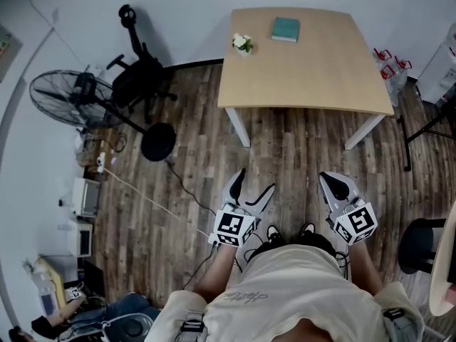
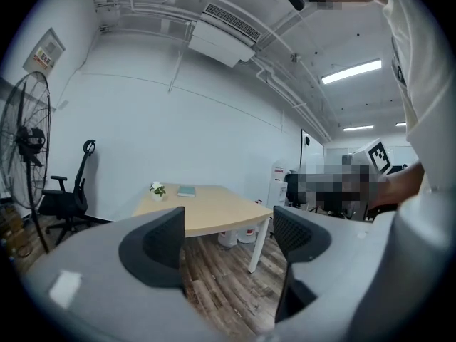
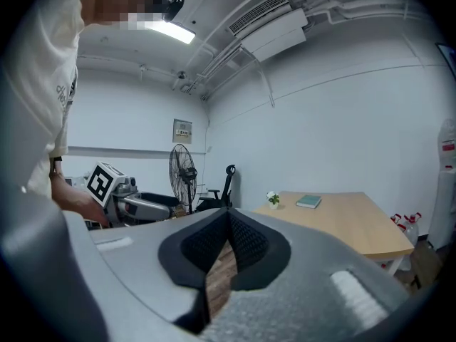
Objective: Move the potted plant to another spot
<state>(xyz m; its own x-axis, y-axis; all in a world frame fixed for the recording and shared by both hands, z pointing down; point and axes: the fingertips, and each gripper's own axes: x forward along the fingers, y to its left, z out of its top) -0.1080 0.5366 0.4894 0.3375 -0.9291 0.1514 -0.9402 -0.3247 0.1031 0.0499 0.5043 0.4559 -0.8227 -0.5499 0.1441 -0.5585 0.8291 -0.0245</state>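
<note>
A small potted plant [image 1: 243, 44] with white flowers stands near the far left corner of the light wooden table [image 1: 306, 77]. It also shows far off in the left gripper view [image 2: 157, 190] and the right gripper view [image 3: 273, 199]. Both grippers hang over the wooden floor, well short of the table's near edge and close to the person's body. My left gripper [image 1: 256, 180] is open, its jaws [image 2: 228, 241] wide apart with only floor between them. My right gripper [image 1: 324, 178] is shut, with its pads [image 3: 229, 219] meeting at the tip and nothing held.
A teal book [image 1: 285, 28] lies on the table to the right of the plant. A standing fan [image 1: 68, 98] and a black office chair [image 1: 139, 73] stand to the left. Water jugs [image 1: 390, 66] sit right of the table, and a black stool [image 1: 417, 244] is at the right edge.
</note>
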